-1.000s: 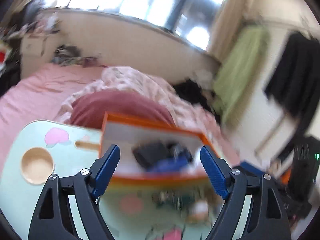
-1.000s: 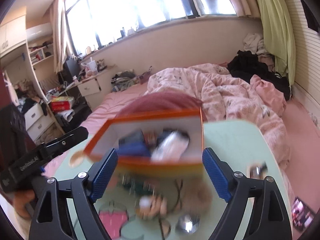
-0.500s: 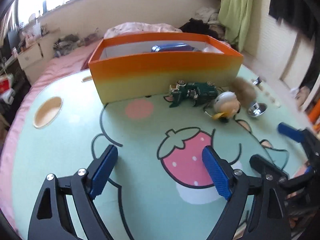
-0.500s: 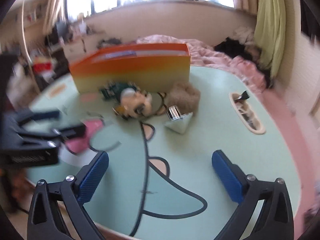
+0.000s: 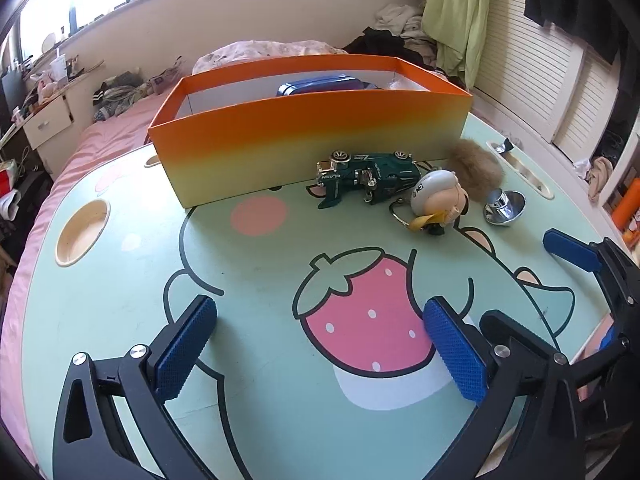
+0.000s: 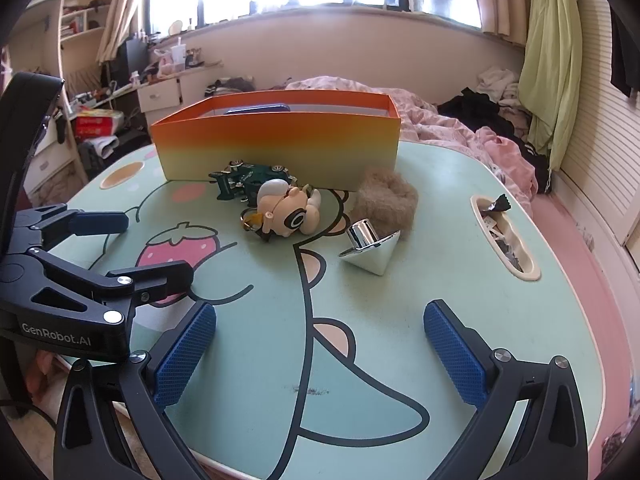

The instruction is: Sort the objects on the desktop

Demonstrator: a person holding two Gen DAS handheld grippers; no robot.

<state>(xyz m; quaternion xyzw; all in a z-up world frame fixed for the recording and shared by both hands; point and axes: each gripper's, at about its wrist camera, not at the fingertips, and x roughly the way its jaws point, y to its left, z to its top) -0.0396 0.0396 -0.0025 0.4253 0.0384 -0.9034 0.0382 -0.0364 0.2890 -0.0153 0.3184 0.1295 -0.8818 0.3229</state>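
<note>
The left tool [image 5: 320, 354] is opening wide and has nothing between its blue pads. The right tool [image 6: 320, 354] is wide open and holds nothing too. Both hang low over the near part of the counter [image 5: 248, 280], well apart from the toys. The orange box [image 5: 308, 136] stands at the far side, with a blue thing [image 5: 320, 84] already inside. Just in front of it lie four things close together: a green toy car [image 5: 366, 178], a little doll keychain [image 5: 434, 200], a brown fluffy ball [image 5: 476, 168] and a shiny silver top [image 5: 500, 208]. The car lies on its side, its long way running along the box wall, left to right. I cannot tell which end is its front. The top lies tipped, its stem pointing toward the box. I think the top could roll away if a pad bumps it. The doll touches the car, so grabbing one may drag the other.
</note>
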